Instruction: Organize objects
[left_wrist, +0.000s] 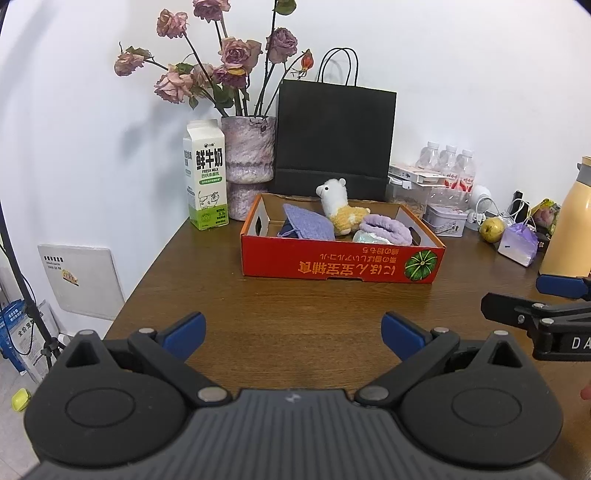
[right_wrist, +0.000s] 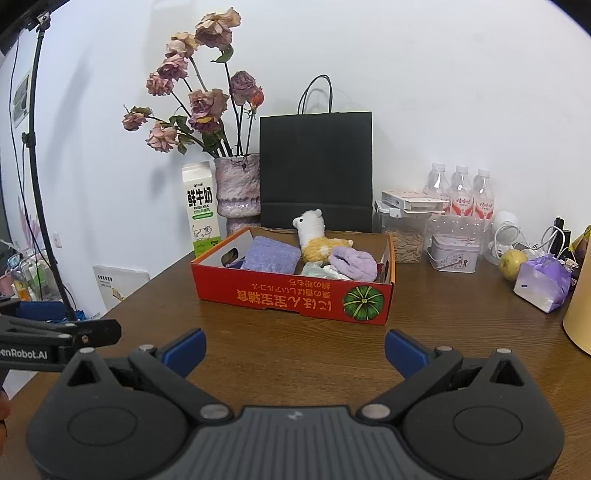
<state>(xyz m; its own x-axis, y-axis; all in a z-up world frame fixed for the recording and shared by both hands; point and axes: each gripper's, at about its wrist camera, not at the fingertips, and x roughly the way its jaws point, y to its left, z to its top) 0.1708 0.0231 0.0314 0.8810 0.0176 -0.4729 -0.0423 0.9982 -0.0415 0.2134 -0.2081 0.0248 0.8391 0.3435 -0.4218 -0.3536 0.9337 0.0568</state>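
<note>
Jaws of both grippers stand wide apart and hold nothing: the left gripper and the right gripper hover above the bare near part of the brown counter, side by side. At twelve o'clock from each sits a red cardboard box, well apart from the jaws. Inside it lie an alpaca plush leaning on the far wall, a folded lavender cloth at its nine o'clock, and a purple fluffy sock at its four o'clock.
</note>
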